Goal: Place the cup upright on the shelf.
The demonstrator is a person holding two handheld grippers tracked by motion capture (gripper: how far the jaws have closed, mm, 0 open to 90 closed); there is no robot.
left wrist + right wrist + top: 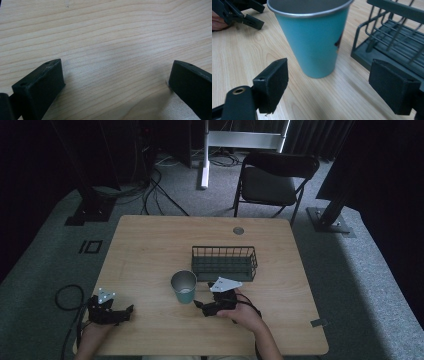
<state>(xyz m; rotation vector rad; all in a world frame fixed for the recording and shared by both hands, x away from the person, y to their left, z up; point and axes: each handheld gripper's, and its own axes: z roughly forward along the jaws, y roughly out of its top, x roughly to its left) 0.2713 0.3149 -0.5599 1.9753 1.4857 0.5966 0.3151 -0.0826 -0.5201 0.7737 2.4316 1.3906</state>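
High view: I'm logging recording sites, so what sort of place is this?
Probably a lab or studio set up for recording: a lone wooden table on grey carpet, cables trailing to black stand bases, dark curtains behind, and a folding chair.

- The cup point(183, 286) stands upright on the table point(150, 245), near the middle and a bit toward the person's side.
- The wire basket point(224, 262) sits just behind and to the right of the cup, close beside it.
- The right gripper point(202, 306) is just in front and right of the cup, pointing at it.
- The left gripper point(131, 310) rests near the table's front left corner, well apart from the cup.
- A chair point(272, 180) stands on the floor behind the table.
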